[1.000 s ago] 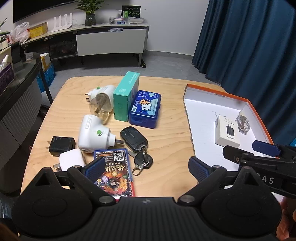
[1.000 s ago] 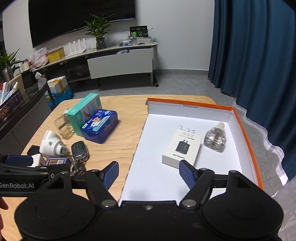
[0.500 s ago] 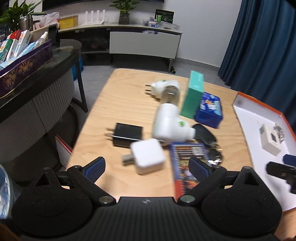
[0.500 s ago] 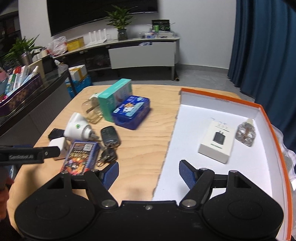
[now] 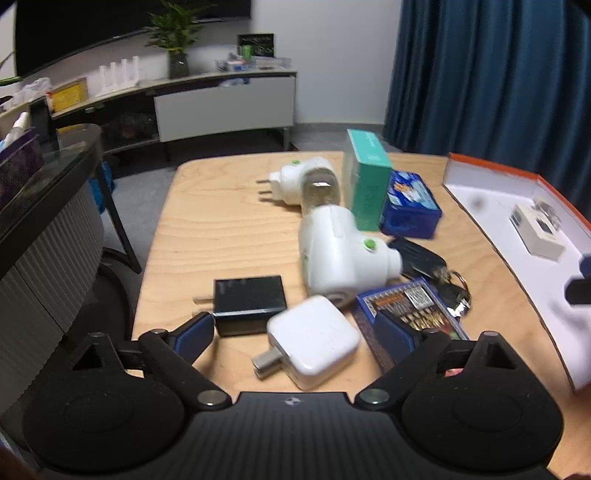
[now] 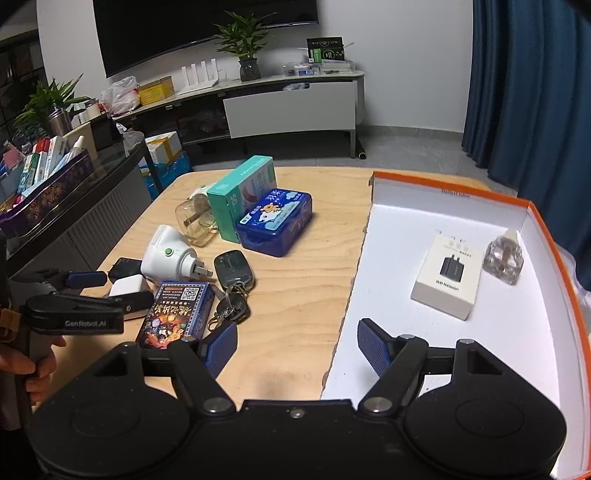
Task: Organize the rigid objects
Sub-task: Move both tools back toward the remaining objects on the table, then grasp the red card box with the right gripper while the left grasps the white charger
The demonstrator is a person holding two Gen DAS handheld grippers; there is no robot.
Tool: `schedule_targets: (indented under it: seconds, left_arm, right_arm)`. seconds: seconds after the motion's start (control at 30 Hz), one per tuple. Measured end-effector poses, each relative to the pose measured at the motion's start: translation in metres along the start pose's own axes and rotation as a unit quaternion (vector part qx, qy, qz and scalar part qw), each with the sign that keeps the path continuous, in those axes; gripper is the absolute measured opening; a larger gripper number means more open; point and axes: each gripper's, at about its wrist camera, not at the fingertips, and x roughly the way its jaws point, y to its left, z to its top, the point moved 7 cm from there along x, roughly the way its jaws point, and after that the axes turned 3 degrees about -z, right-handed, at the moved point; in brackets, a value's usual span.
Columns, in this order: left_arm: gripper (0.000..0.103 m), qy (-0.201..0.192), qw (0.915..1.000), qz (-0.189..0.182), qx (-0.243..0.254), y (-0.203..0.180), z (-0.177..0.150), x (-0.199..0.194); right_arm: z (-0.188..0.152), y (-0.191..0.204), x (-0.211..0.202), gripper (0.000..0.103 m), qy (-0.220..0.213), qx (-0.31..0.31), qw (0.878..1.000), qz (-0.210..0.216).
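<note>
White charger box [image 6: 447,277], label apparently "UGREEN", inverted.

- A dark television [image 6: 192,29] hangs on the white wall.
- Below it runs a long low media console [image 6: 288,107] with a white drawer front.
- A potted green plant [image 6: 245,44] stands on the console, beside white upright router antennas [image 6: 199,75].
- Deep blue curtains [image 6: 532,92] fill the right side.
- A dark curved counter [image 5: 44,206] stands left of the tabletop, with a purple patterned box [image 6: 48,188] of packets on it.
- Grey floor [image 6: 406,144] lies beyond.
</note>
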Motion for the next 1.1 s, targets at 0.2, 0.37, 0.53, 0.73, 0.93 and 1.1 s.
schedule_targets:
  seconds: [0.2, 0.37, 0.53, 0.73, 0.93, 1.1]
  left_arm:
    - [0.06, 0.011, 0.9996, -0.019, -0.015, -0.002, -0.006, -0.002]
    - [0.056, 0.008, 0.9998, -0.019, -0.005, -0.014, -0.011, -0.009]
    - [0.044, 0.007, 0.9994, -0.009, -0.033, -0.012, -0.013, -0.017]
    - [0.065, 0.006, 0.9992, 0.005, -0.04, -0.009, -0.017, -0.021]
    - [0.075, -0.016, 0.9987, 0.004, -0.049, -0.001, -0.008, -0.013]
    - [0.045, 0.0, 0.9999, -0.011, -0.011, -0.014, -0.013, -0.006]
  right_arm:
    - [0.001, 0.003, -0.001, 0.085, -0.006, -0.004, 1.0, 0.004]
    - [0.001, 0.013, 0.002, 0.085, -0.002, -0.012, 1.0, 0.022]
    - [-0.001, 0.041, 0.008, 0.085, 0.008, -0.037, 0.997, 0.065]
    - [-0.004, 0.076, 0.026, 0.085, 0.03, -0.065, 0.993, 0.092]
    - [-0.011, 0.092, 0.034, 0.085, 0.04, -0.09, 0.991, 0.085]
    - [-0.012, 0.096, 0.04, 0.085, 0.042, -0.094, 0.992, 0.078]
